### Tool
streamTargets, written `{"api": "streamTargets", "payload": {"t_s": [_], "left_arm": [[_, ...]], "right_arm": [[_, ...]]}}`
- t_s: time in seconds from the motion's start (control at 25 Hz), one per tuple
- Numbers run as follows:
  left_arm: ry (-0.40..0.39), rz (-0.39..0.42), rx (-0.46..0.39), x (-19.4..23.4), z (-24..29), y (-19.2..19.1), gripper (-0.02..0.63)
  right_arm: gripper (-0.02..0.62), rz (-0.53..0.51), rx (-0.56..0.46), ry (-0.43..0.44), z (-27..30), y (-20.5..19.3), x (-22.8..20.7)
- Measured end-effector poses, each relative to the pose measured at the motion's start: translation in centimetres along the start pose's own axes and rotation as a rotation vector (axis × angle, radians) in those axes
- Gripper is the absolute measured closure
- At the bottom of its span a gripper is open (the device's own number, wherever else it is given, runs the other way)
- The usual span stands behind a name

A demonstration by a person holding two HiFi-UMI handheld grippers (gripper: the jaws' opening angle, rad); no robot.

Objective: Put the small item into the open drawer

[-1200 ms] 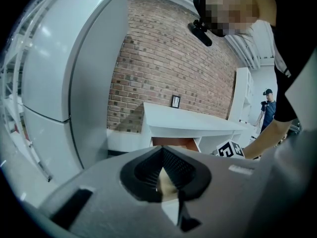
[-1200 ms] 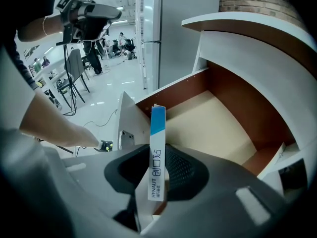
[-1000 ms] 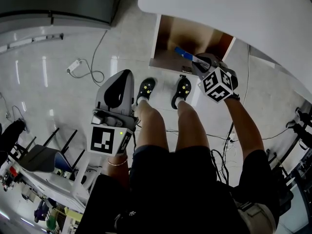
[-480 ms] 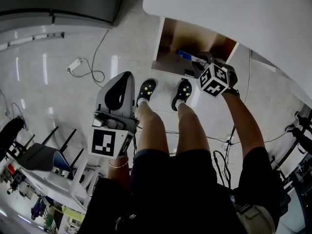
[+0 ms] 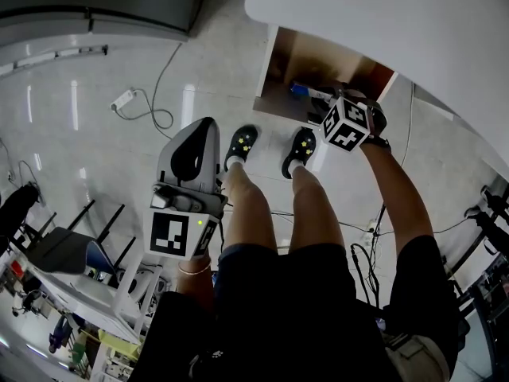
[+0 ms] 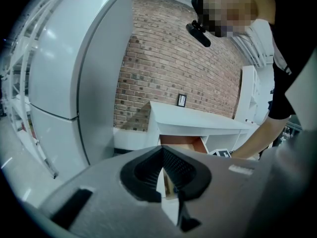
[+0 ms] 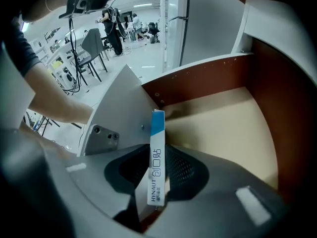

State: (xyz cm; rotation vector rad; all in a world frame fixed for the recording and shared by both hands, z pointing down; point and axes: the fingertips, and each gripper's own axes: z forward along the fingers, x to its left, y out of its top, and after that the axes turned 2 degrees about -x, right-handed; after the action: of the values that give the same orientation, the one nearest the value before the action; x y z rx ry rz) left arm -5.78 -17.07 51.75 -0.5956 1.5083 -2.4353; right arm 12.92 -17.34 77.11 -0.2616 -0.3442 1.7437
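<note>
The right tongs (image 5: 321,98), grasping the small blue-white box (image 7: 157,155), have sunk lower than a second ago; the box is now inside the open drawer (image 7: 198,78), above its floor. The left tongs (image 6: 162,157) are clenched and empty.

My left gripper (image 5: 203,126) sits by my knee, jaws together; my right gripper (image 5: 318,100), arm outstretched, points steeply down, clamping a small box (image 7: 157,152).
</note>
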Motion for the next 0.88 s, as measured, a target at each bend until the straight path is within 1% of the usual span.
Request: {"api": "streamTargets", "payload": {"t_s": [0.12,0.32,0.52,0.68,0.72,0.8,0.88], "left_arm": [[0.003,-0.001,0.002,0.16,-0.10,-0.10,0.609],[0.000,-0.002,0.005,0.15,-0.18,-0.23,0.609],[0.003,-0.005,0.007,0.05,-0.10,-0.22,0.609],[0.004,-0.004,0.007,0.24,-0.17,-0.27,0.609],[0.003,-0.004,0.006,0.23,-0.19,-0.25,0.609],[0.001,-0.002,0.005,0.14,-0.20,-0.23,0.609],[-0.001,-0.001,0.006,0.03,-0.21,-0.20,0.609]], "right_arm": [[0.489,0.002,0.003,0.004,0.12,-0.01,0.06],[0.488,-0.001,0.016,0.038,0.30,-0.01,0.38],[0.485,0.023,0.009,0.045,0.24,-0.03,0.03],[0.483,0.021,0.012,0.036,0.41,0.02,0.24],[0.480,0.023,0.012,0.037,0.41,0.01,0.32],[0.452,0.029,0.011,0.038,0.36,0.00,0.40],[0.453,0.031,0.012,0.040,0.23,-0.06,0.48]]}}
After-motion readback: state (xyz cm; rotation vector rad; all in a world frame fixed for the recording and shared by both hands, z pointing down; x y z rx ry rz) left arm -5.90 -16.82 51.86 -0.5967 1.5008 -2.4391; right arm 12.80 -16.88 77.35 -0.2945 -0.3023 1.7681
